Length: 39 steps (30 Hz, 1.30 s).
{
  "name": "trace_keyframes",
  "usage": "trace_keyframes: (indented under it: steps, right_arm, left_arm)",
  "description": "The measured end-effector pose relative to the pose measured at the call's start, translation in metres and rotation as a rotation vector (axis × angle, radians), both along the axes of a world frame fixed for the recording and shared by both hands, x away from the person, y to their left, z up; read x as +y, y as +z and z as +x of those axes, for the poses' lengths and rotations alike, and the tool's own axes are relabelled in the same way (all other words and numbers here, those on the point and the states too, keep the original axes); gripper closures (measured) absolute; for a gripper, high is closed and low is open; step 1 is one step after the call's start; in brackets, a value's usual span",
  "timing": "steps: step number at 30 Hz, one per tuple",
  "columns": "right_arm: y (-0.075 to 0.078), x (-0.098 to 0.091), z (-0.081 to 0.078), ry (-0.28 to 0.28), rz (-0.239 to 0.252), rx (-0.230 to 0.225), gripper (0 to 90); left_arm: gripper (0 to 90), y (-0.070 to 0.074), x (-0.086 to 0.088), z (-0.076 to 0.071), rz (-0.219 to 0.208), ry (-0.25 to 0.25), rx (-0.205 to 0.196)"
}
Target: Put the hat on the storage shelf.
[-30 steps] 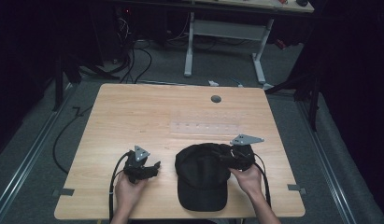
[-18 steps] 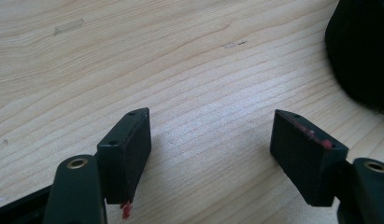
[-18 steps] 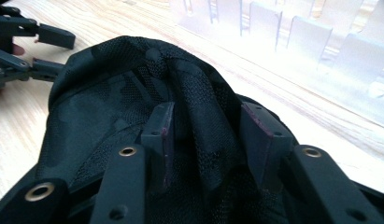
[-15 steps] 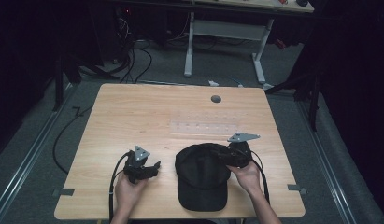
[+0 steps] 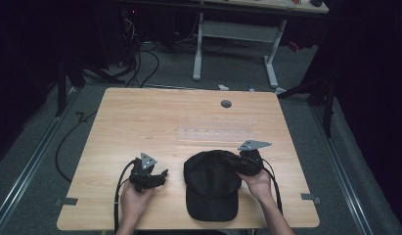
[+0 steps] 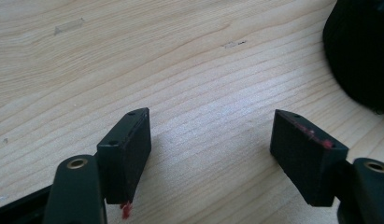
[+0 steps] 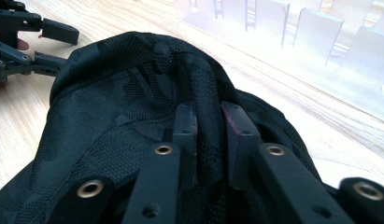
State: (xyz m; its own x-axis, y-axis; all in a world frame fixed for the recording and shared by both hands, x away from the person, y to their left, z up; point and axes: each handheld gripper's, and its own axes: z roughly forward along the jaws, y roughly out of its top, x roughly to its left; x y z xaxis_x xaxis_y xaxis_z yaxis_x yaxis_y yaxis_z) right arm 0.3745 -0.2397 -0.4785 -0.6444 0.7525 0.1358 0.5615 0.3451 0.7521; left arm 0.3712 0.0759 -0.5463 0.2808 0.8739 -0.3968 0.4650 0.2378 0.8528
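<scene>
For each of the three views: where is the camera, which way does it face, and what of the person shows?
High view: above the person's side, facing forward and down on the table; forearms, hands, both grippers.
Left gripper view: on the left gripper, facing bare wood between open jaws.
Right gripper view: on the right gripper, whose jaws have just closed on a fold of the black cap.
Shared: the cap appears in every view.

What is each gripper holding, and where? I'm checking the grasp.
The right gripper pinches a fabric fold on the black cap's crown. The left gripper is open, holding nothing.
</scene>
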Motion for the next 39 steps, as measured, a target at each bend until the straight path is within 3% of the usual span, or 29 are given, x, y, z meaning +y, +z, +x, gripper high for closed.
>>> trace_keyframes:
  steps: [6,15,17,39]
  right_arm:
    - [0.001,0.0,-0.002,0.01,-0.015,-0.02,82.9]
    - [0.003,-0.002,-0.006,0.029,0.0,-0.057,83.9]
    - [0.006,-0.004,-0.007,0.035,0.008,-0.077,84.2]
    - [0.033,-0.024,-0.011,0.028,0.08,-0.138,84.3]
  left_arm:
    - [29.3,0.0,0.0,0.0,0.0,0.0,0.0]
    - [29.6,0.0,0.0,0.0,-0.001,0.001,0.0]
    - [30.0,0.0,0.0,0.0,-0.005,0.002,0.0]
    - [26.7,0.0,-0.001,-0.001,-0.005,-0.009,0.004]
